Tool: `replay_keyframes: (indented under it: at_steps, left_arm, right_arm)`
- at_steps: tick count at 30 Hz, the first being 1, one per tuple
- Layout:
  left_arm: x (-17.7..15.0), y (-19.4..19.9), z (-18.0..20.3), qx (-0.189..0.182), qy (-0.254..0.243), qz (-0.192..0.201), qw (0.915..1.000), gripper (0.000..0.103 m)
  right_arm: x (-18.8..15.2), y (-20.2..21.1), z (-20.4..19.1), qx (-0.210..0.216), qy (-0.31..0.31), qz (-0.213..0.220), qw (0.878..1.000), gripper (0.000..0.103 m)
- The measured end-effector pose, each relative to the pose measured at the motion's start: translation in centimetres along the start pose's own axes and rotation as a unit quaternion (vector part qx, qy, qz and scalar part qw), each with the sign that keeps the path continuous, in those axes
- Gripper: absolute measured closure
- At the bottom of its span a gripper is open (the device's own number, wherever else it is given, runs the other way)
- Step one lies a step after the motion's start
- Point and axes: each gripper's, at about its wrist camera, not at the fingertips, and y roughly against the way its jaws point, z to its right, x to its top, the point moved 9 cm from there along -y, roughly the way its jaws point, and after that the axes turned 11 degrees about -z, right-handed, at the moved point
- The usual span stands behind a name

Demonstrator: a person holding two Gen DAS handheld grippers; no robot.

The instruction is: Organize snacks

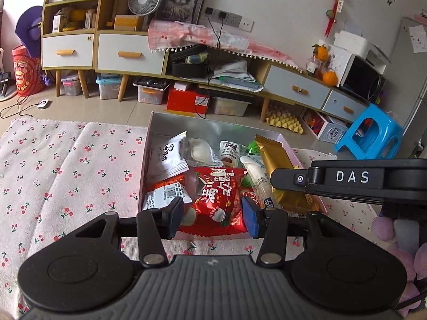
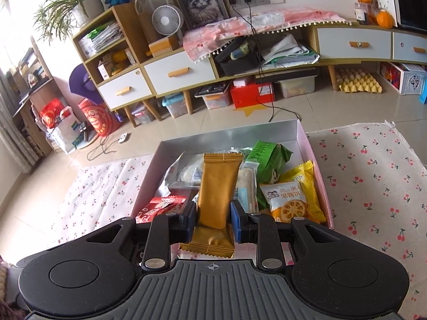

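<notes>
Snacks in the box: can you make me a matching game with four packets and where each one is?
Column one:
1. long gold foil packet
2. big red plastic packet
3. green crinkly bag
4. white packet with black writing

Column two:
A. between the left tongs
B. far left side of the silver-lined cardboard box
C. pinched in the right tongs
D. back of the box, behind the yellow bag

Pairs: 1-C, 2-A, 3-D, 4-B

Snack packets lie in a box on the cloth.
</notes>
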Motion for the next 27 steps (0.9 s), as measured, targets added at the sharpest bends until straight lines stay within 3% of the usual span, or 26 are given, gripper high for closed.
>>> replay_keyframes:
  at_steps: [10,15,16,19,24,27]
  left_arm:
    - [0.3,-0.6,-0.4,0.028,-0.014,0.007,0.9995,0.059]
    - [0.3,-0.8,-0.7,0.032,-0.014,0.005,0.9994,0.058]
    - [0.3,-0.7,-0.7,0.033,-0.013,0.006,0.9993,0.057]
    - [0.3,-0.6,-0.7,0.032,-0.013,0.003,0.9994,0.044]
    - [0.1,-0.1,-0.3,0.028,-0.018,0.001,0.9994,0.029]
    - [-0.3,0.5,-0.4,0.031,-0.019,-0.002,0.9993,0.023]
  right_arm:
    - [0.6,-1.8,0.3,0.009,-0.022,0.014,1.000,0.076]
    - [0.7,-1.7,0.5,0.009,-0.024,0.017,1.000,0.071]
    - [0.7,-1.6,0.5,0.010,-0.024,0.017,1.000,0.066]
    - [0.6,-1.2,0.5,0.009,-0.029,0.022,0.999,0.050]
    - [0.4,-0.5,0.8,0.003,-0.026,0.018,0.999,0.049]
    - [0.0,0.4,1.5,-0.009,-0.029,0.018,0.999,0.036]
